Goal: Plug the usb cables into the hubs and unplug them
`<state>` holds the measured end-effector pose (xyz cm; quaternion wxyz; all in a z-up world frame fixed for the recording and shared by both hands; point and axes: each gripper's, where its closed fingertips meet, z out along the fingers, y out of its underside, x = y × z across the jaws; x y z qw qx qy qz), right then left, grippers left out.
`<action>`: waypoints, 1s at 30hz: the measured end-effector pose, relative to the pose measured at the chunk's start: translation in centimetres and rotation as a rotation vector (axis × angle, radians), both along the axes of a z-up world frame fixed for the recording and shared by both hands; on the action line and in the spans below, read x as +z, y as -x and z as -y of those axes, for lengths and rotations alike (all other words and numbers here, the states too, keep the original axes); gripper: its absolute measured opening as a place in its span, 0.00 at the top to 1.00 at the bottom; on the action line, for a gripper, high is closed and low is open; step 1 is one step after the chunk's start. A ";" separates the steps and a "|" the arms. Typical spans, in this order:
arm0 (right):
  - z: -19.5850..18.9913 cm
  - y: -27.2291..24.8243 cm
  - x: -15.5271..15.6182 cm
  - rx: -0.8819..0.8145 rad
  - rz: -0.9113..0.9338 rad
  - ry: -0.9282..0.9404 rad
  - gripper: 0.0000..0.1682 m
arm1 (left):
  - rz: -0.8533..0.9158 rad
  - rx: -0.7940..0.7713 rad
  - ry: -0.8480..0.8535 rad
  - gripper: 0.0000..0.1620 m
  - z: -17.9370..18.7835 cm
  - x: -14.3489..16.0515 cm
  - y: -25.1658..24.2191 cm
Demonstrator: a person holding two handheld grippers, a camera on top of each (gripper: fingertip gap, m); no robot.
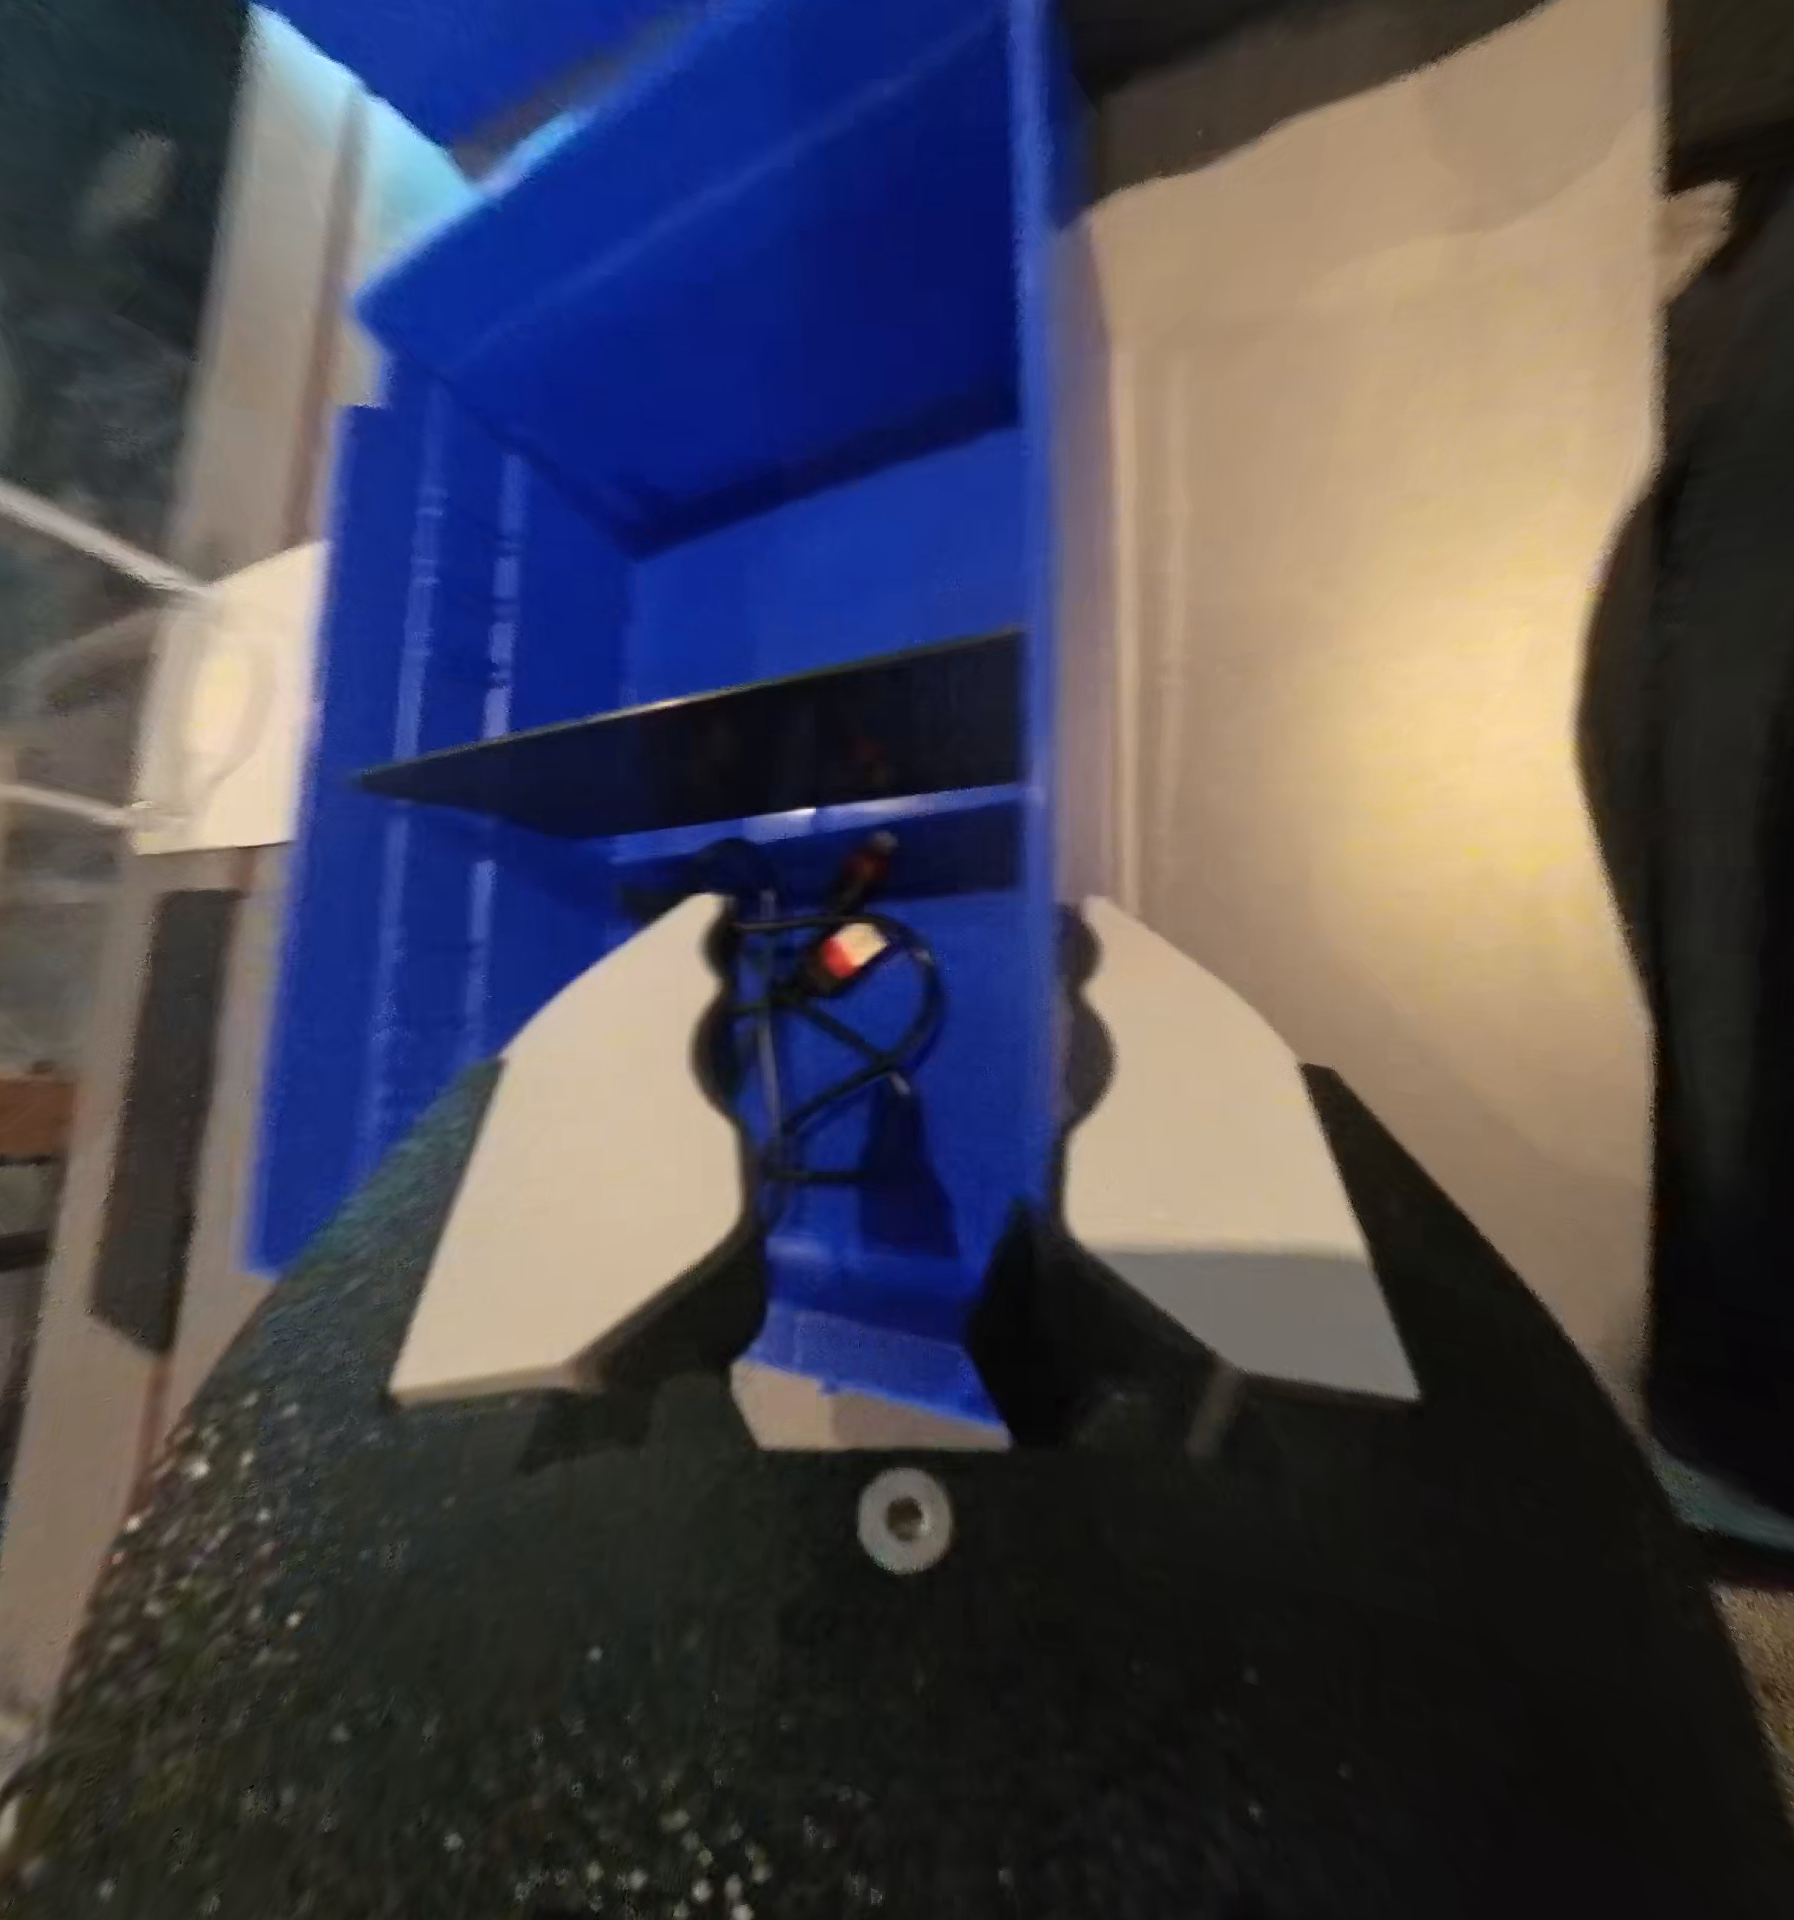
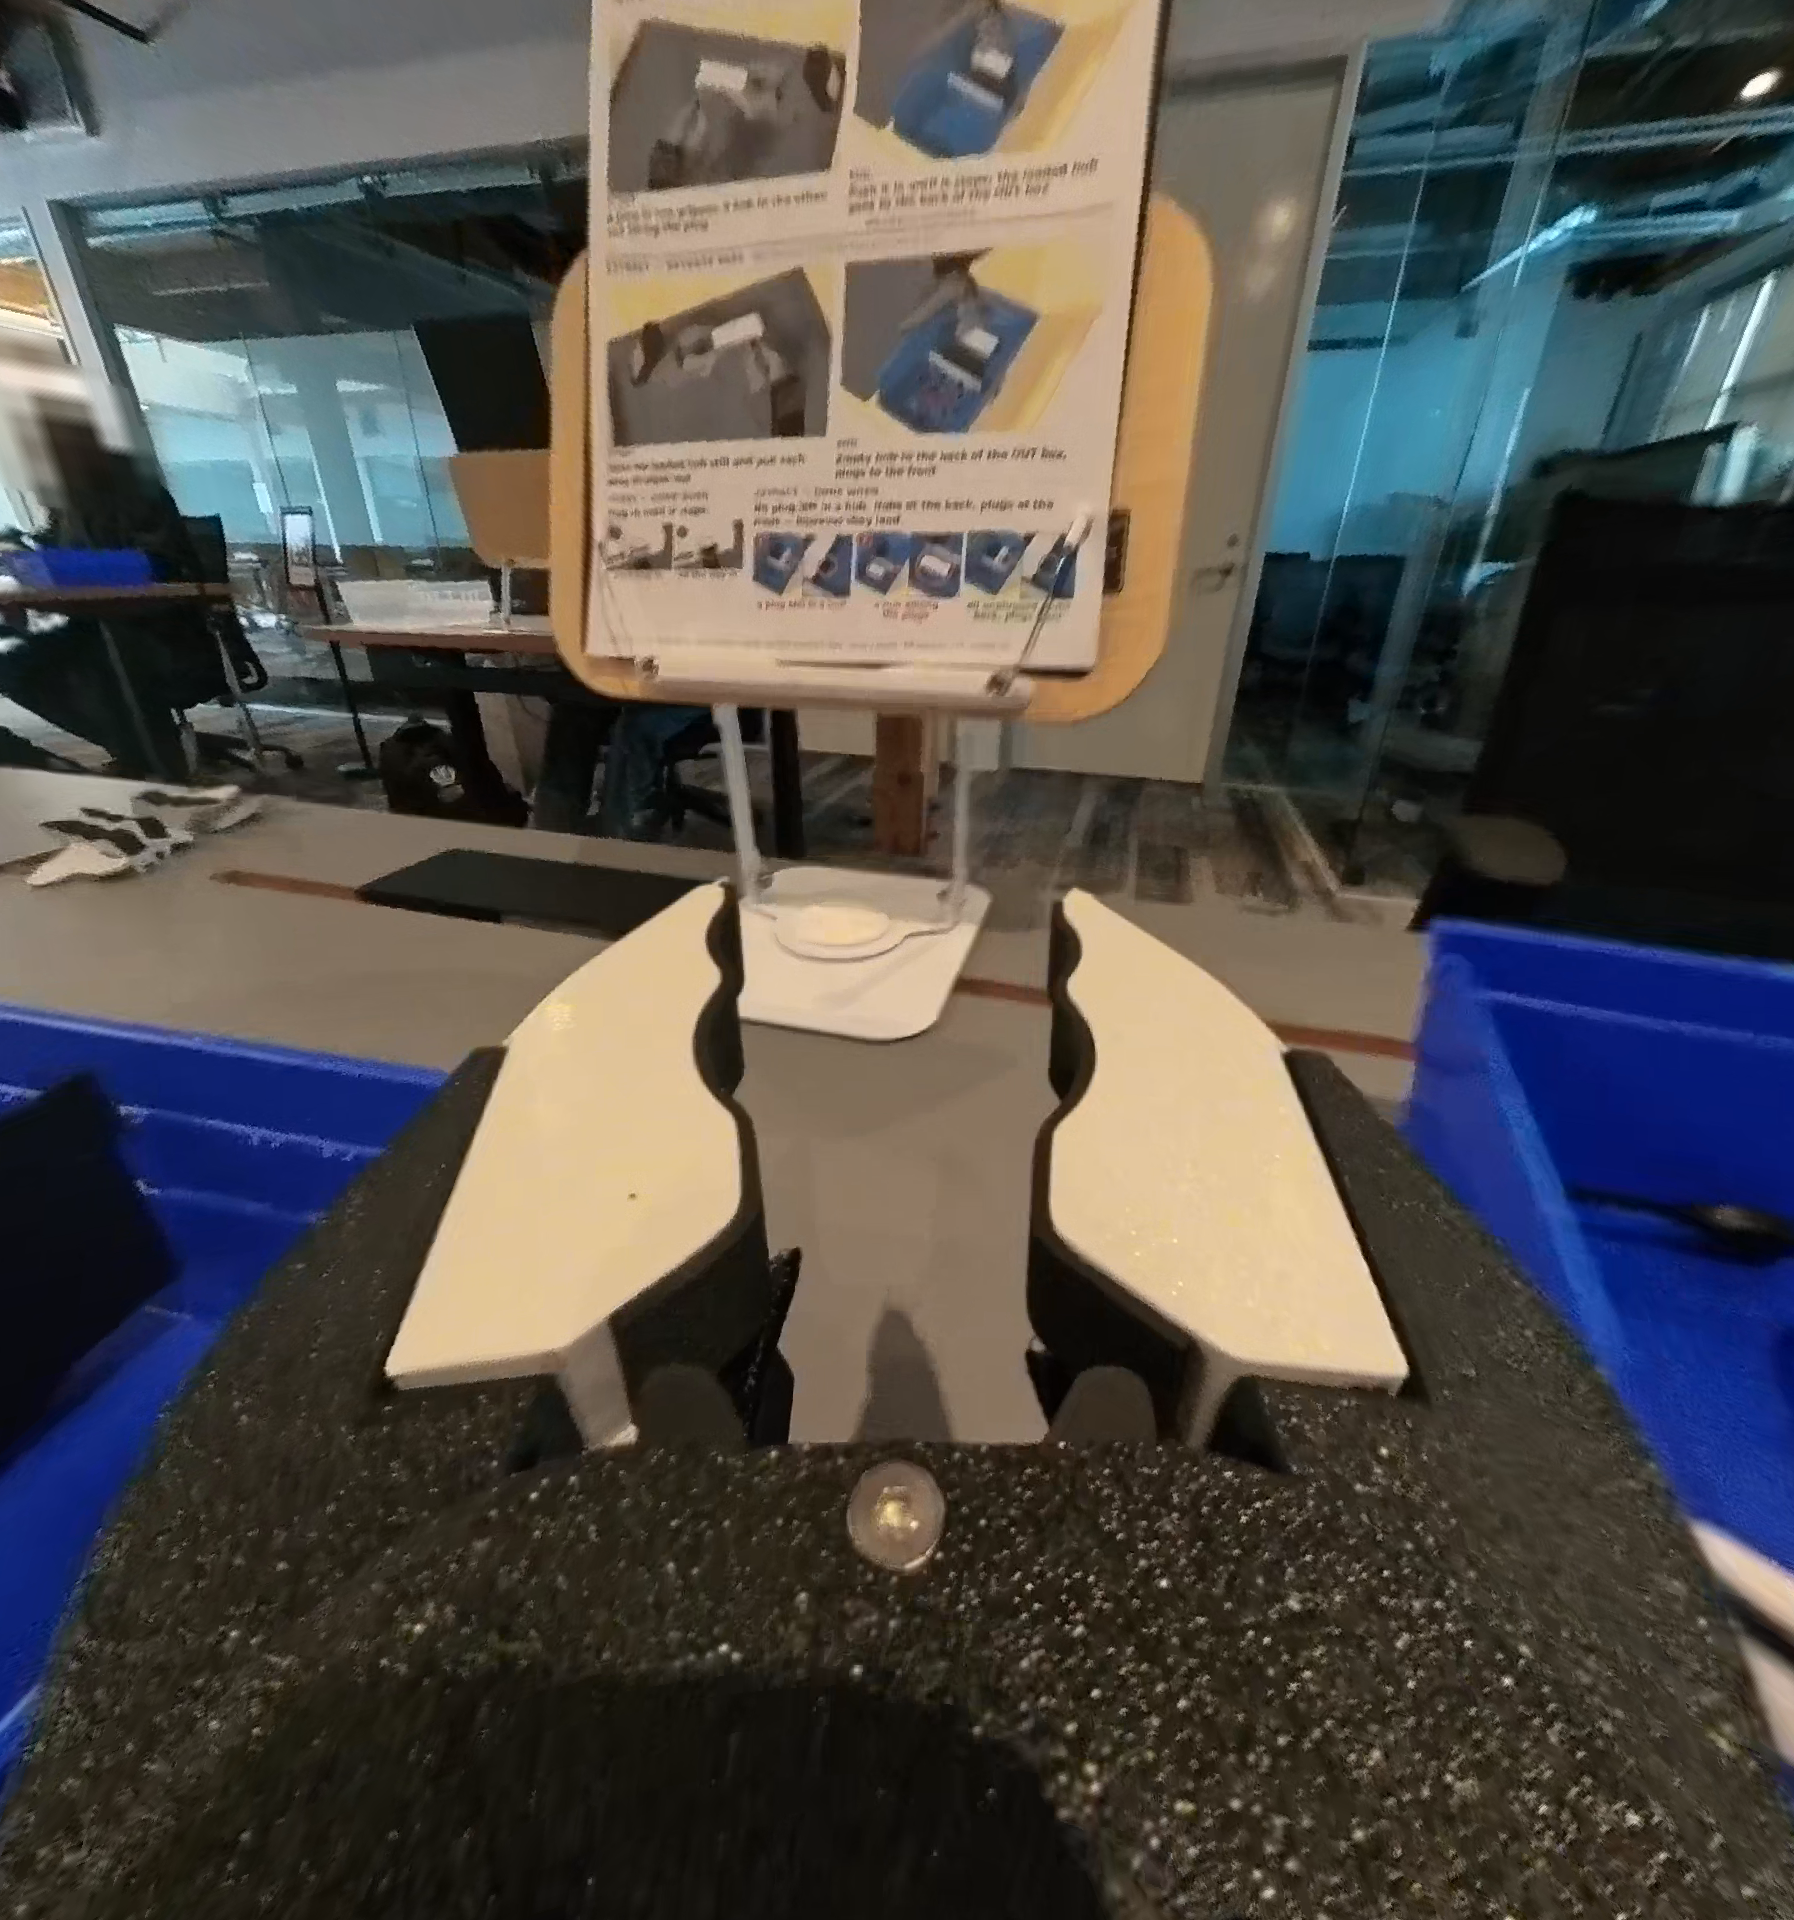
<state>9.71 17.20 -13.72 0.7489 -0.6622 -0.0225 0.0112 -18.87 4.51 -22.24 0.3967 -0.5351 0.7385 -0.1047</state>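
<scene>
**Open tabletop ahead, walled bins at the sides**

Bare grey table [image 2: 893,1164] lies open before the right gripper [image 2: 893,940], up to the white stand [image 2: 851,977]. Blue bins flank it: left bin [image 2: 197,1081], right bin [image 2: 1599,1039]. In the left wrist view, a black divider [image 1: 727,743] spans the blue bin [image 1: 976,1039] beyond tangled cables [image 1: 831,1029]

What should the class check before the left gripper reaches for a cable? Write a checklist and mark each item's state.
1. Left gripper open, empty: ok.
2. Right gripper open, empty: ok.
3. Cables in the blue bin ahead of the left gripper: ok.
4. A single plug separable from the tangle: cannot tell, blurred.
5. Hub in reach: cannot tell.
6. Right gripper facing the work: not ok, it faces the instruction sheet.
</scene>
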 end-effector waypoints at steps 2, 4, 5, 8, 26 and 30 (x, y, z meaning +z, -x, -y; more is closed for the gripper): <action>1.4 -2.3 2.0 -0.072 0.056 0.003 0.65 | 0.053 0.075 -0.030 0.46 -1.6 1.5 0.8; 2.7 -5.7 2.7 -0.200 0.152 0.093 0.65 | 0.094 0.159 -0.052 0.36 -3.6 2.5 2.3; 3.0 -7.2 2.4 -0.241 0.183 0.180 0.65 | 0.108 0.198 -0.070 0.34 -4.7 2.8 3.2; 3.0 -10.4 0.3 -0.228 0.166 0.455 0.62 | 0.180 0.283 -0.023 0.44 -7.1 3.0 5.2; 1.0 -15.1 -11.2 -0.130 0.304 1.398 0.96 | 0.489 0.490 0.050 0.48 -12.0 6.4 12.2; 2.8 -15.1 -10.7 -0.077 0.417 1.363 0.97 | 0.499 0.536 0.063 0.51 -12.3 5.6 14.4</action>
